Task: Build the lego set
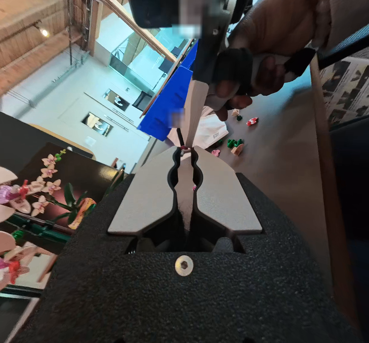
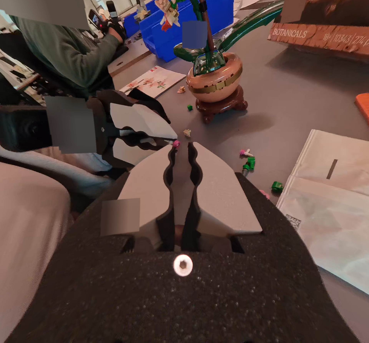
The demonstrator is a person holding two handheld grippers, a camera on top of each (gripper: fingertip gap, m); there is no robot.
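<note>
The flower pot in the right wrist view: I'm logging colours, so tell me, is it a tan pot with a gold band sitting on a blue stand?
Not quite. The flower pot is tan with a gold band, but its stand is dark brown, not blue. The right wrist view shows it; the blue things there are the storage bins behind it.

black pebbled gripper (image 2: 182,145) bodies, pale grey fingers (image 2: 219,189) with wavy dark inner edges, silver screw (image 2: 183,265)
</note>
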